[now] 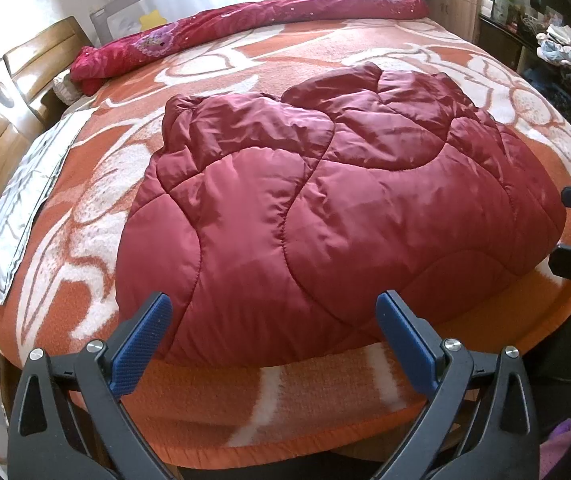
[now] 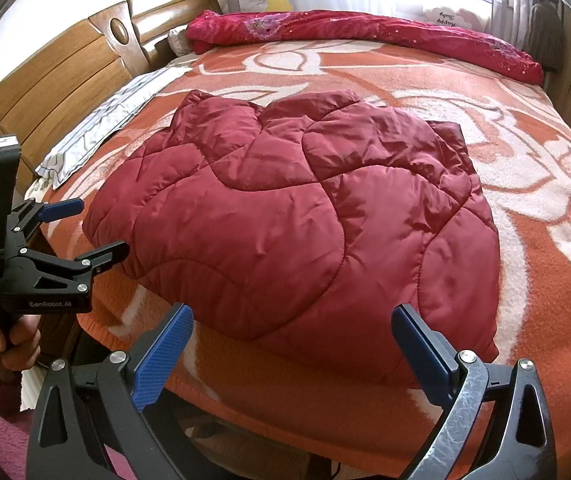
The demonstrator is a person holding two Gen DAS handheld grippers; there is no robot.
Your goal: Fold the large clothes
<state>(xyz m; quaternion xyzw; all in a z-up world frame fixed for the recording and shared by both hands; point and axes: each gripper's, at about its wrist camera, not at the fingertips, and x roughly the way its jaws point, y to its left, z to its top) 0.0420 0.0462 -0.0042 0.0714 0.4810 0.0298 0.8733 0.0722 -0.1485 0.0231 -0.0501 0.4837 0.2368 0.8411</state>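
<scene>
Quilted red jacket (image 1: 325, 208): lying folded, centre frame, on the orange blanket (image 1: 317, 404). Left gripper (image 1: 273, 340) and right gripper (image 2: 291, 344): hovering at lower frame, jaws apart, holding nothing. Risk: slick padding is likely springing open, slipping any shallow pinch.

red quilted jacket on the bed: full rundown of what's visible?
The red quilted jacket is a dark red, puffy garment with a shiny, slightly wrinkled shell and curved stitch lines. It lies flat in a compact, roughly square bundle, apparently folded, with lumpier folds at the far edge. It rests on the orange and white blanket, near the bed's front edge. Neither the left hand-held gripper nor the right hand-held gripper touches it; both are open.
</scene>
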